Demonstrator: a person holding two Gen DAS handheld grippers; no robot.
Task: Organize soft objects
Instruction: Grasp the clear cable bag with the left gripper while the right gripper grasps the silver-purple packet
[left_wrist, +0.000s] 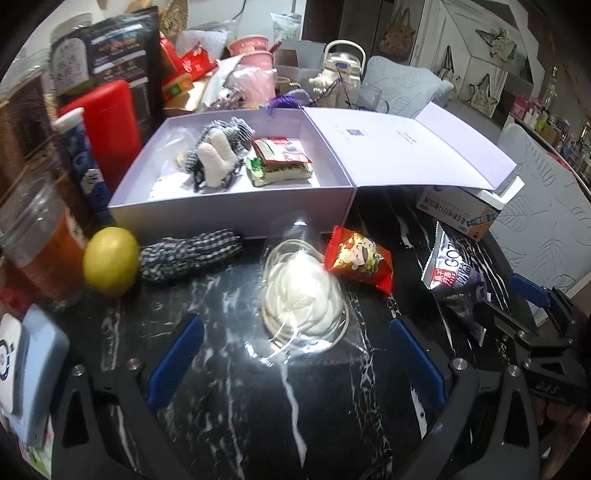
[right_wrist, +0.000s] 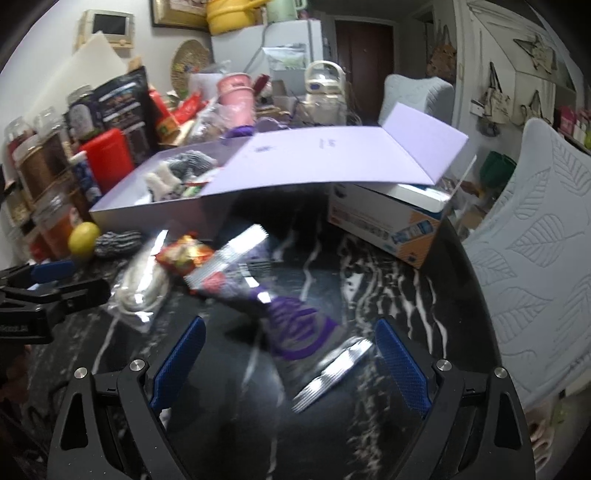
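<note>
Where lemon (left_wrist: 110, 266) flanks checked cloth (left_wrist: 190, 253), box (left_wrist: 229, 212) behind.

Before you: the desk (left_wrist: 229, 406), polished black stone veined white and glossy enough to mirror the light; a matt lilac cardboard box (left_wrist: 229, 210) with its smooth lid (right_wrist: 332, 158) folded open; a checked woven cloth roll (left_wrist: 192, 254); and a white soft bundle (left_wrist: 303, 295) sealed in clear, shiny plastic film. You also have a glossy red foil snack packet (left_wrist: 358, 260), a crinkled silver-and-purple foil pouch (right_wrist: 280, 314), and a waxy-skinned lemon (left_wrist: 110, 266). Each hand-held gripper carries matt black plastic arms, bright metal screws and ribbed blue rubbery pads (right_wrist: 402, 373).
</note>
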